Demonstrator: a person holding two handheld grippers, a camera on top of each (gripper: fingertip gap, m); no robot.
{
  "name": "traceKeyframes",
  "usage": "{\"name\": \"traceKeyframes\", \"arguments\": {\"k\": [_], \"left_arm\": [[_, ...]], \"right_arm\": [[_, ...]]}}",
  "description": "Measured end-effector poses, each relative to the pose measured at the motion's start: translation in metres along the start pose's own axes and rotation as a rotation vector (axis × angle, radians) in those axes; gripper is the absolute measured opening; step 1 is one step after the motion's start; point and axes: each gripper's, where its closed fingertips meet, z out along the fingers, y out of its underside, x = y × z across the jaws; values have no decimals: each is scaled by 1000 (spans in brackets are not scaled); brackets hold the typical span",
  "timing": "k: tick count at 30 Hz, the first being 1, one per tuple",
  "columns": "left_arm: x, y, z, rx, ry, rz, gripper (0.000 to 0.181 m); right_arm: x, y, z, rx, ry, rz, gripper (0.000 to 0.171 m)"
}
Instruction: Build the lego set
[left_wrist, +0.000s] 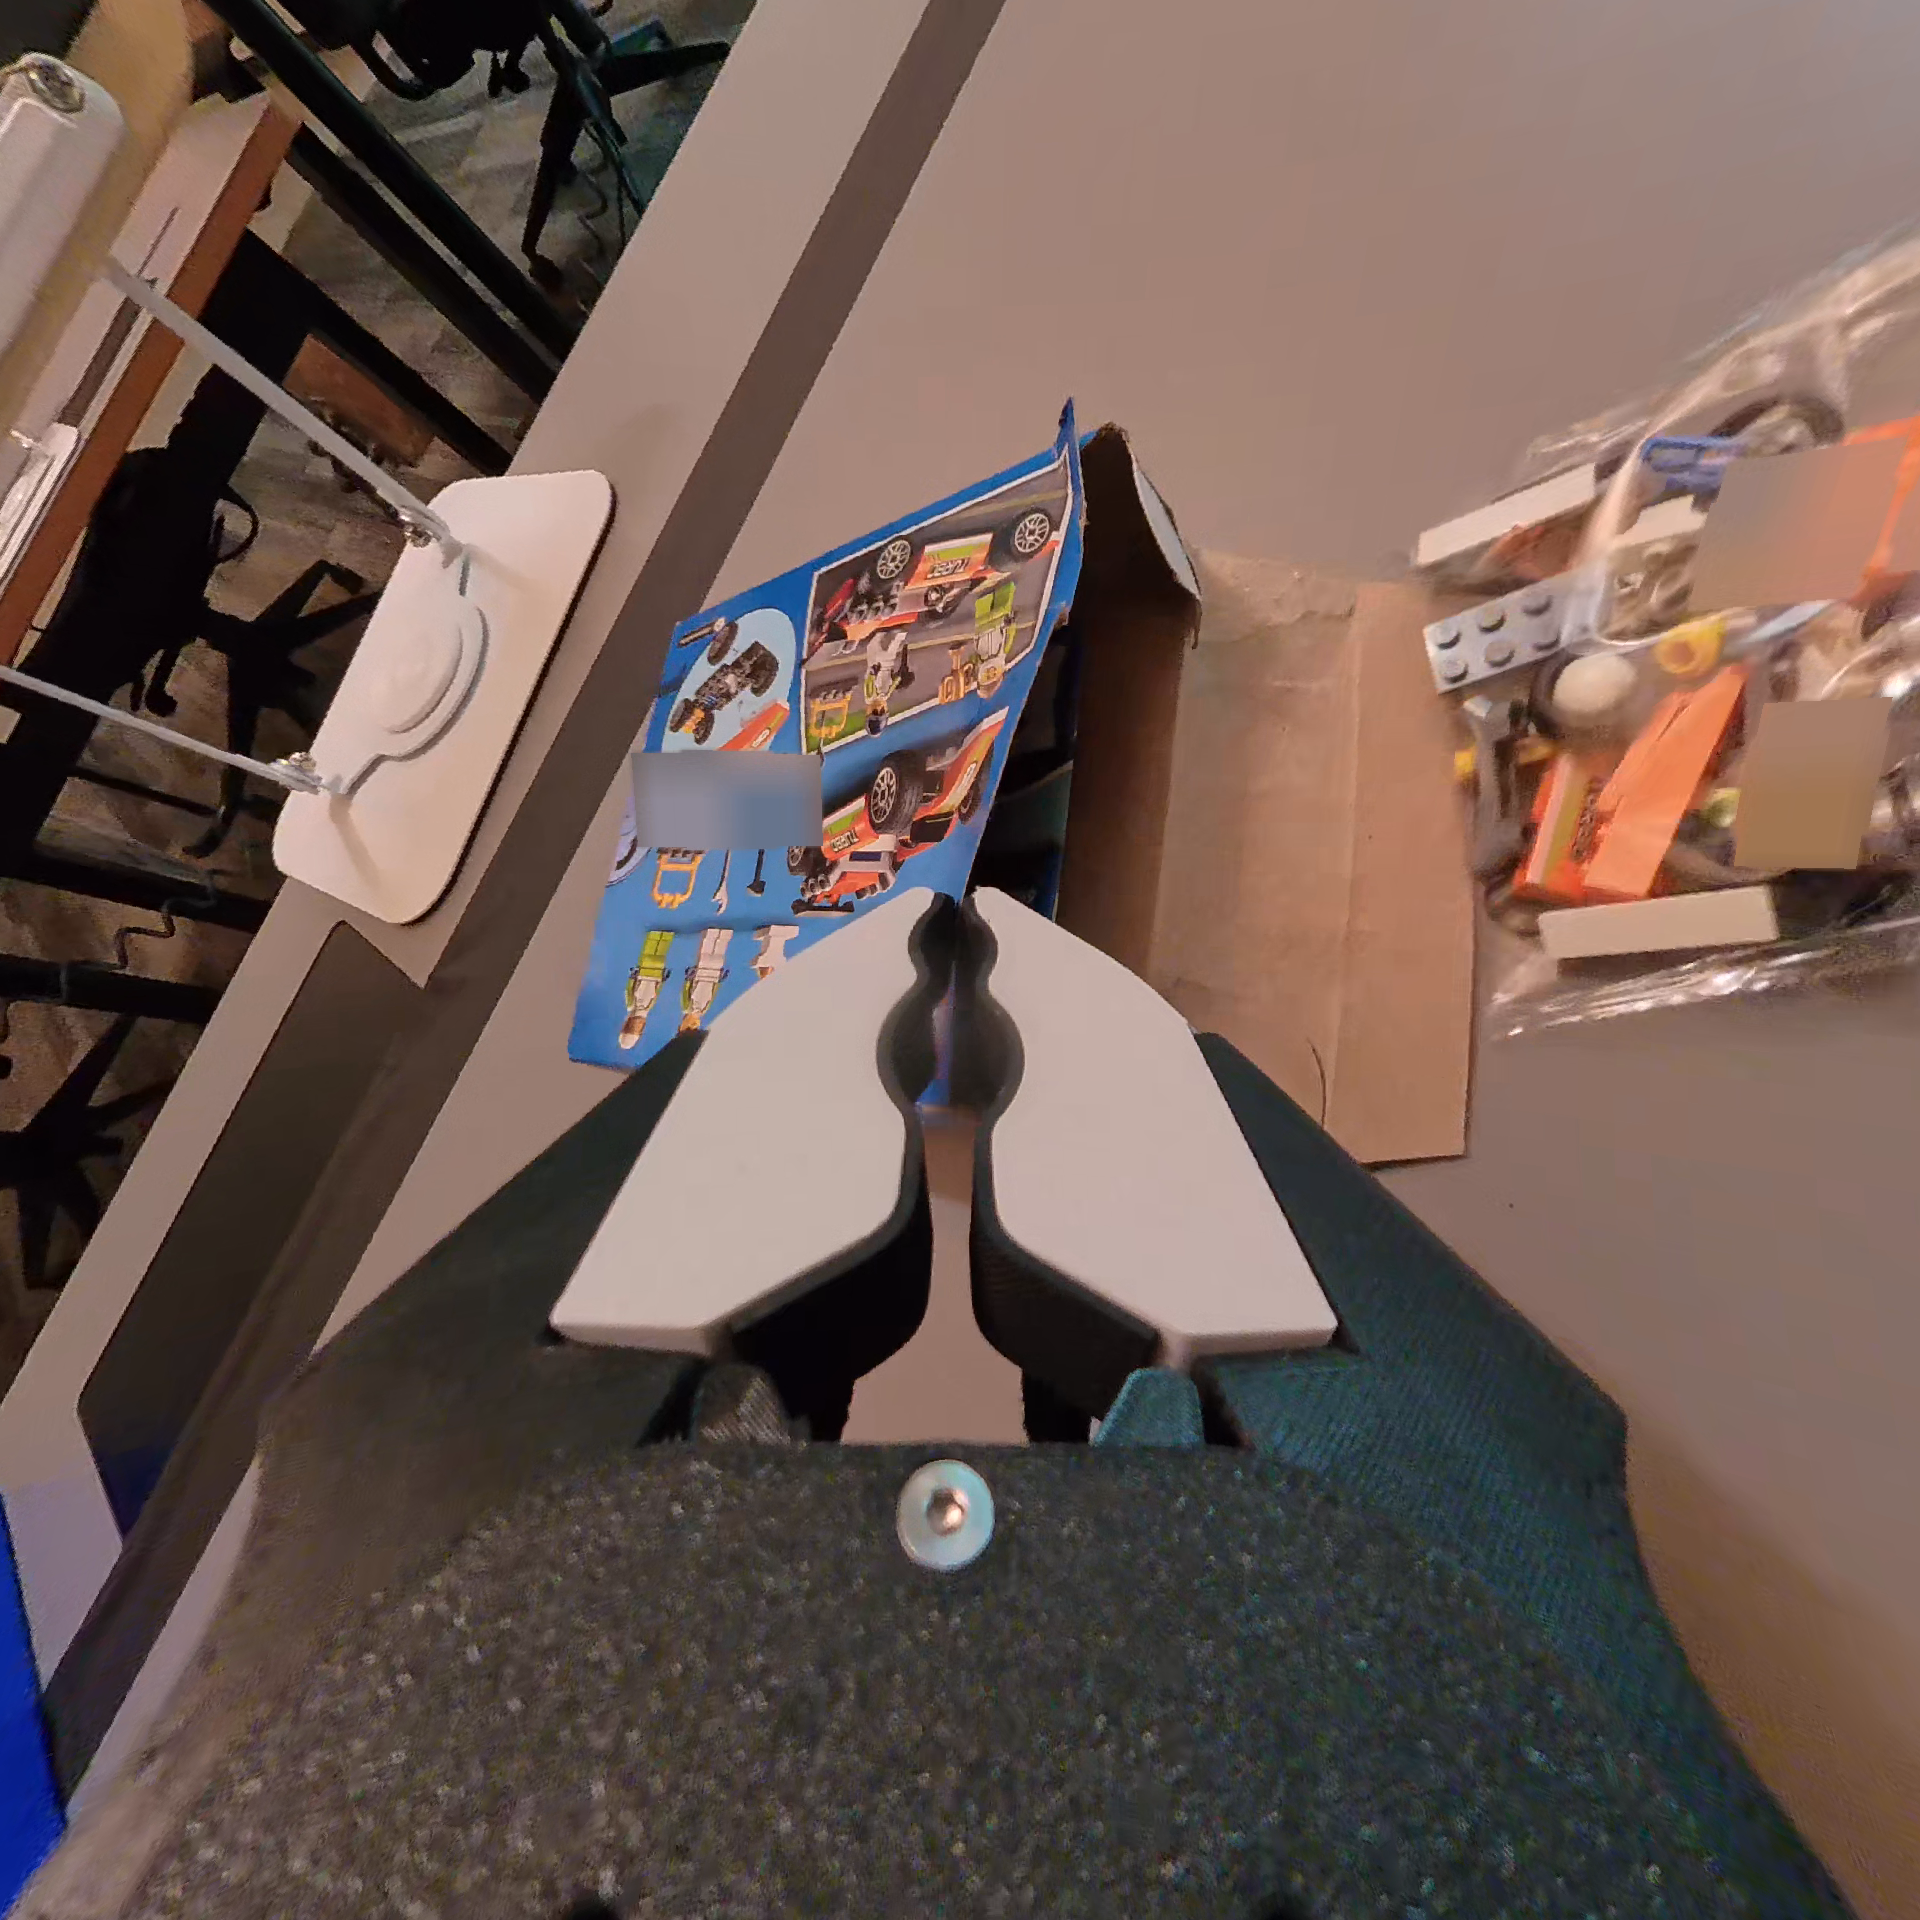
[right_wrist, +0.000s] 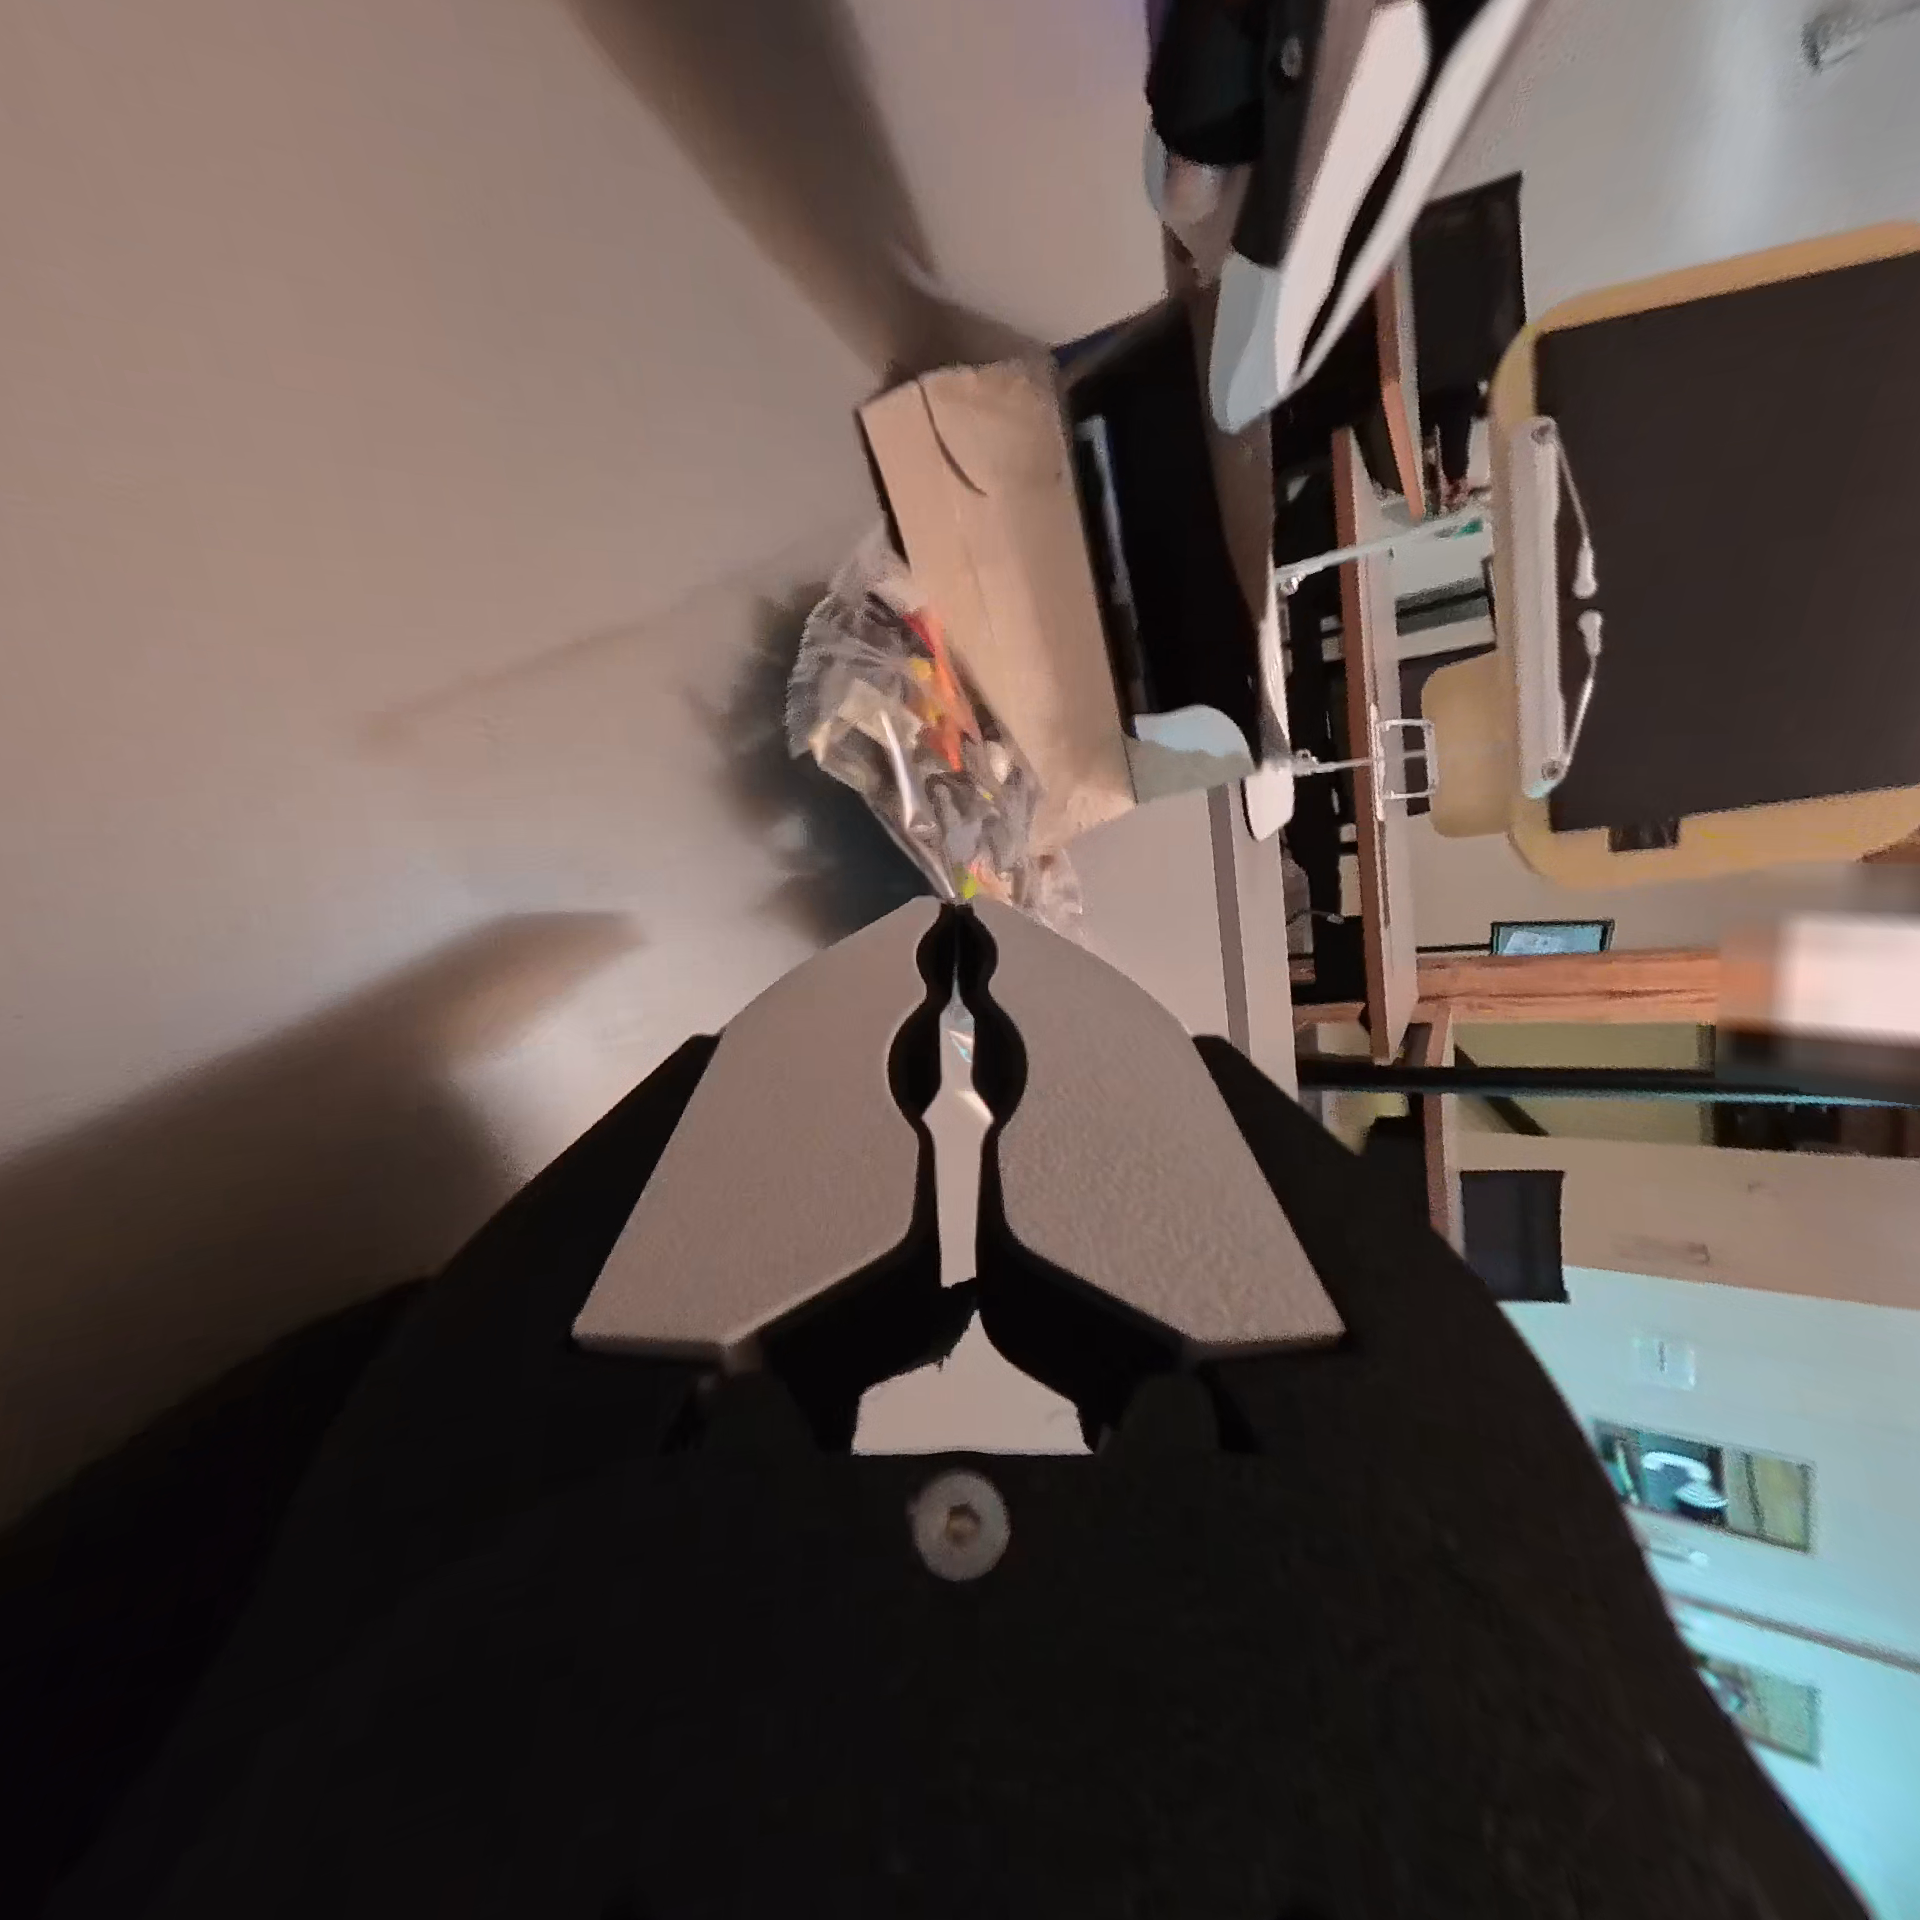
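Gripping the blue printed panel of the lego box at its lower edge, my left gripper had its jaws pinched together on the card. Item, far left: white stand base on the grey table. Item, centre: the box's brown open flaps, lying flat. Item, right: clear bag of lego pieces, just beside the flaps. My right gripper was clamped on a corner of that bag, in a blurred view
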Motion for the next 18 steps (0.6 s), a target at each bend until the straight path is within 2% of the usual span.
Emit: {"name": "traceKeyframes", "arguments": {"k": [9,18], "left_arm": [[-28,-3,-26,88,82,-210,2],[-47,-2,-47,131,61,-258,2]], "right_arm": [[93,20,-18,23,74,311,0],[150,38,-8,-32,120,358,0]]}}
